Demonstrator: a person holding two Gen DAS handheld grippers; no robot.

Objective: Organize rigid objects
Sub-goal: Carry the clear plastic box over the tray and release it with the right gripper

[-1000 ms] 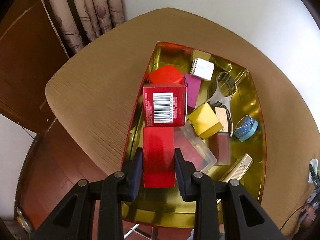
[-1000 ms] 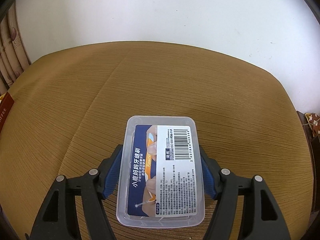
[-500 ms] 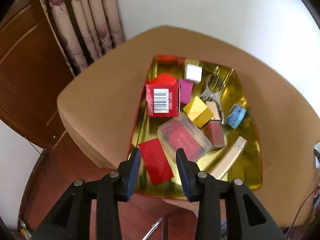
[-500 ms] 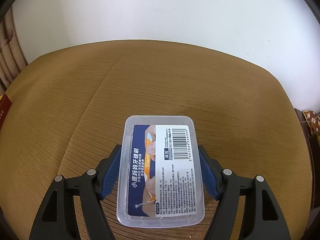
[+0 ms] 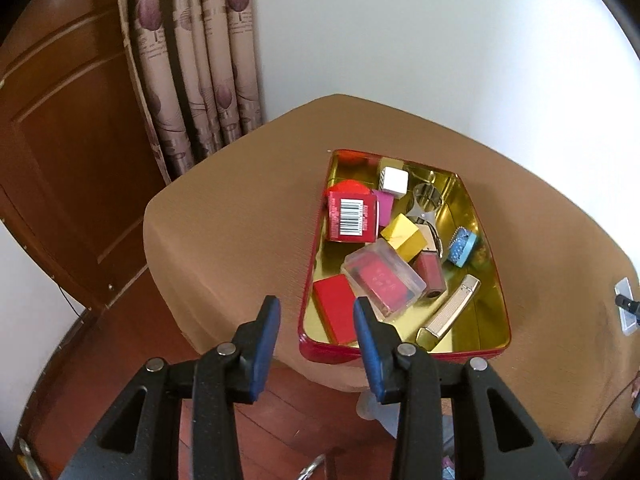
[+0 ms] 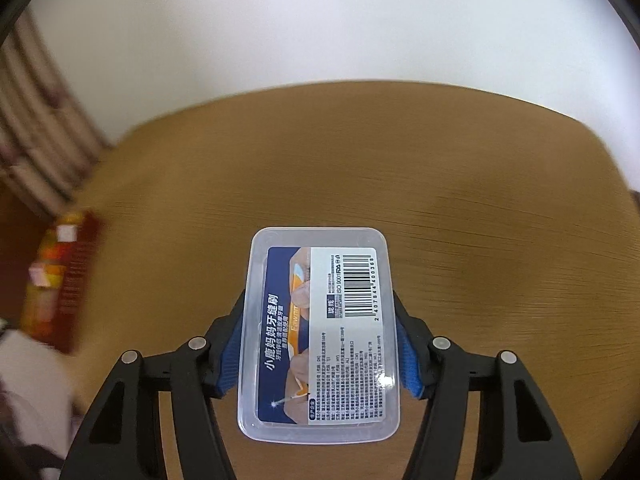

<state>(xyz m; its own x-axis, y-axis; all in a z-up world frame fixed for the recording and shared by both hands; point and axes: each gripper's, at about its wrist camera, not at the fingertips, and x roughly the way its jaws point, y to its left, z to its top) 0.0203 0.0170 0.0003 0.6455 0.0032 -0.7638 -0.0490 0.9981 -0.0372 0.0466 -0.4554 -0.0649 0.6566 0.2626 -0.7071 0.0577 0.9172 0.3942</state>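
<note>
In the left wrist view a red tin tray (image 5: 400, 354) with a gold inside sits on the tan table (image 5: 232, 216). A flat red box (image 5: 334, 308) lies loose in its near left corner, beside a clear case (image 5: 384, 280) with red contents. My left gripper (image 5: 316, 304) hovers open above the tray's near edge, with nothing between its fingers. In the right wrist view my right gripper (image 6: 318, 296) is closing its jaws on a clear plastic box (image 6: 320, 336) with a blue label and barcode. That box is held above the table (image 6: 440, 184).
The tray also holds a red barcode box (image 5: 352, 218), a yellow cube (image 5: 402, 236), a white cube (image 5: 394, 179), a blue tape roll (image 5: 462, 245) and a beige bar (image 5: 450, 314). Curtains (image 5: 192, 60) and a wooden door (image 5: 60, 140) stand left. The tray (image 6: 76, 272) shows blurred at the right view's left.
My left gripper let go of the flat red box in the tray, then drew back and up. My right gripper lifted the clear box off the table and swung, bringing the tray into view.
</note>
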